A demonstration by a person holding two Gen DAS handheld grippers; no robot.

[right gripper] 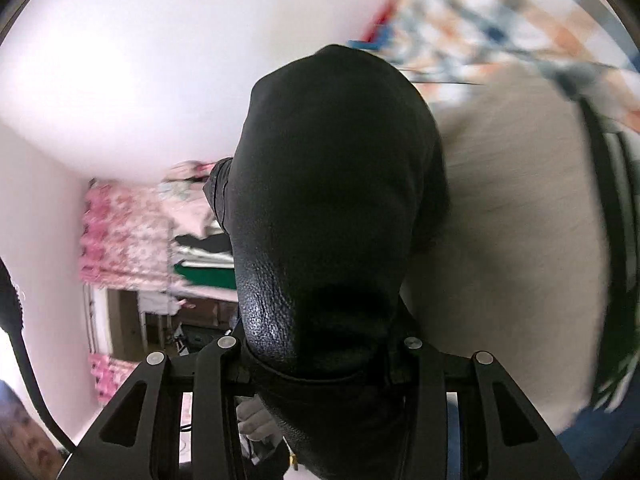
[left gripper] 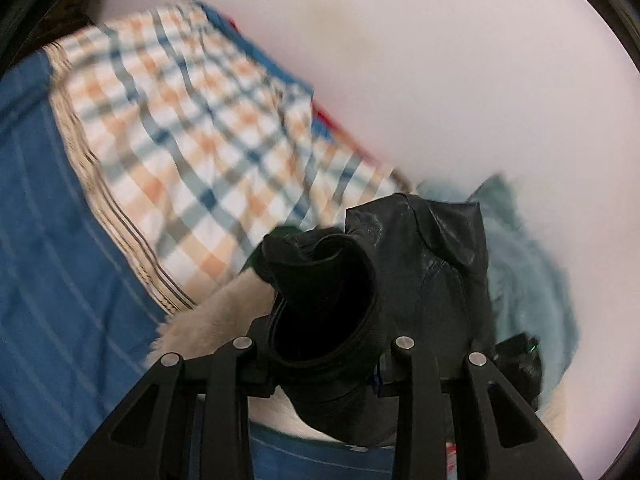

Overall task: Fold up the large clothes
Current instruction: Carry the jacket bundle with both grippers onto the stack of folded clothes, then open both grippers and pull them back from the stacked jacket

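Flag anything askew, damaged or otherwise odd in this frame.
Nothing looks damaged or spilled. The black leather jacket is bunched rather than spread, a sleeve cuff gaping open at the left gripper. The right gripper view is motion-blurred.

black leather jacket (left gripper: 420, 280) | cream fleece lining | bunched, lifted | cuff opening facing camera

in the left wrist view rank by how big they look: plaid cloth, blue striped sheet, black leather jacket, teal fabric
1. blue striped sheet and plaid cloth: alike, no clear order.
2. black leather jacket, held in the left tool; nearness to the camera inflates it.
3. teal fabric, partly hidden behind the jacket.
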